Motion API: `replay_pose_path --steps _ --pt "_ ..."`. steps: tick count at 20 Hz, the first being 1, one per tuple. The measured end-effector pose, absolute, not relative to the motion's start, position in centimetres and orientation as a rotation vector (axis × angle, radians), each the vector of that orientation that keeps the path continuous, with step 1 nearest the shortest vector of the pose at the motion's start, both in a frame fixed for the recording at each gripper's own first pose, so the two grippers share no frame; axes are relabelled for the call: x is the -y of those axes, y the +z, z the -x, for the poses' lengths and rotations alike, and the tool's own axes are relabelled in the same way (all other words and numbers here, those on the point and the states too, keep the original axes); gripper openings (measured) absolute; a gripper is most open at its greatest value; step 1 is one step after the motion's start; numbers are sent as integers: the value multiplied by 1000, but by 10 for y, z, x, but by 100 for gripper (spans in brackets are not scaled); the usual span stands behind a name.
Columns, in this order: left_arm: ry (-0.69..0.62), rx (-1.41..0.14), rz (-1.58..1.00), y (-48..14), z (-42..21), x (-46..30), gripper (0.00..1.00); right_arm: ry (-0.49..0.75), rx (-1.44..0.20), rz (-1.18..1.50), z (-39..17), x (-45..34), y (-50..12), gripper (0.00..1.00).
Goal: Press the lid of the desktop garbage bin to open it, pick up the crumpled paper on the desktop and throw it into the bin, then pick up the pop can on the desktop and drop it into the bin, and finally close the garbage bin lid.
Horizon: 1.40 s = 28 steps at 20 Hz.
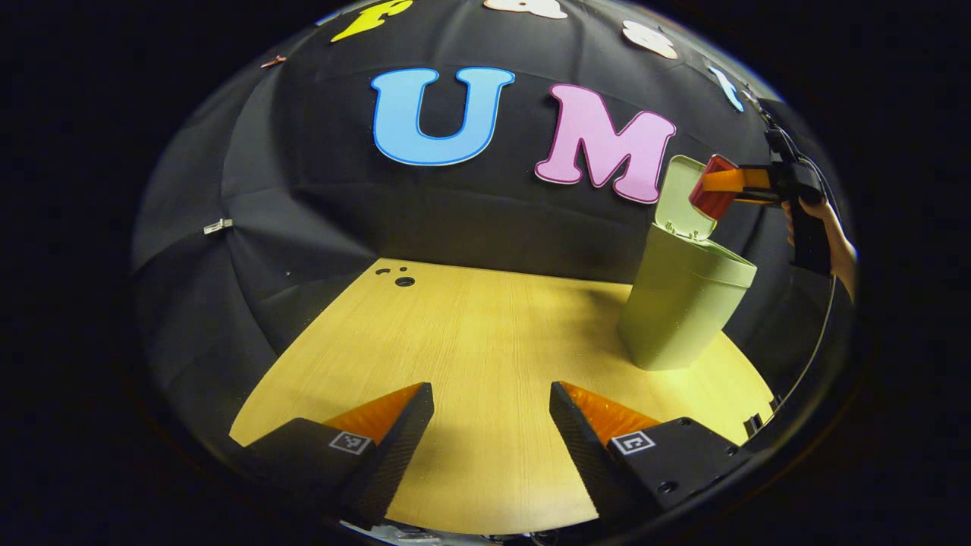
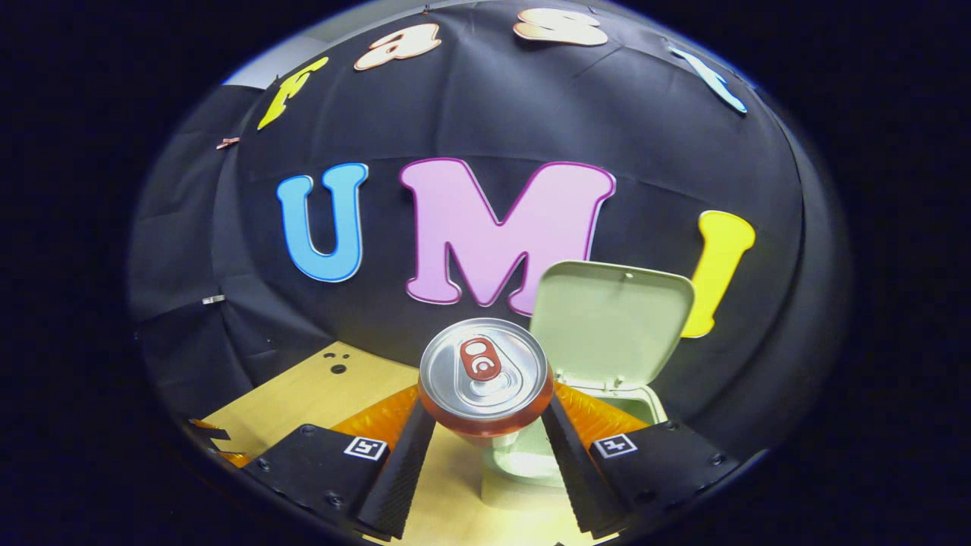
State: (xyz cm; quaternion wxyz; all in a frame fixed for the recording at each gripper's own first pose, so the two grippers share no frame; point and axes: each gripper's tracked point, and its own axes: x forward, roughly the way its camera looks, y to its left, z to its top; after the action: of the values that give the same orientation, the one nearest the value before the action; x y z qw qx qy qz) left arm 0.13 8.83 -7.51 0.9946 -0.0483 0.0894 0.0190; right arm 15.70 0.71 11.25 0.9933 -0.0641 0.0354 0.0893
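Observation:
A pale green desktop bin (image 1: 683,303) stands on the wooden table's right side, its lid (image 1: 681,196) tipped up. In the left gripper view the right gripper (image 1: 717,189), held by a hand, hovers beside the raised lid with a red pop can (image 1: 711,197) in it. In the right gripper view the pop can (image 2: 485,377) sits between my right gripper's (image 2: 489,425) fingers, top end toward the camera, above the bin's open mouth (image 2: 531,455), with the lid (image 2: 611,322) standing behind. My left gripper (image 1: 491,406) is open low over the table, holding nothing.
The wooden table (image 1: 485,334) has small round holes (image 1: 404,281) near its far left corner. Black cloth wall closes the back and sides. A hand and cable (image 1: 827,235) sit at the far right behind the bin.

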Motion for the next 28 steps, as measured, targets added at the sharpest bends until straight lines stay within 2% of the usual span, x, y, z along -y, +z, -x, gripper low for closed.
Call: replay_pose_path --steps 6,13,23,26,28 --pt "86 -200 134 -82 -3 -85 99 126 -98 115 -165 39 99 83" --pt "156 -201 177 -71 -15 -58 99 170 -162 100 -182 56 65 83" --pt "147 -212 136 -67 -25 -31 99 172 -193 84 -202 70 49 83" --pt "148 -215 127 -65 -28 -32 99 154 -178 84 -204 71 55 84" --pt "146 -215 119 -64 -30 -33 99 154 -156 77 -203 68 63 90"
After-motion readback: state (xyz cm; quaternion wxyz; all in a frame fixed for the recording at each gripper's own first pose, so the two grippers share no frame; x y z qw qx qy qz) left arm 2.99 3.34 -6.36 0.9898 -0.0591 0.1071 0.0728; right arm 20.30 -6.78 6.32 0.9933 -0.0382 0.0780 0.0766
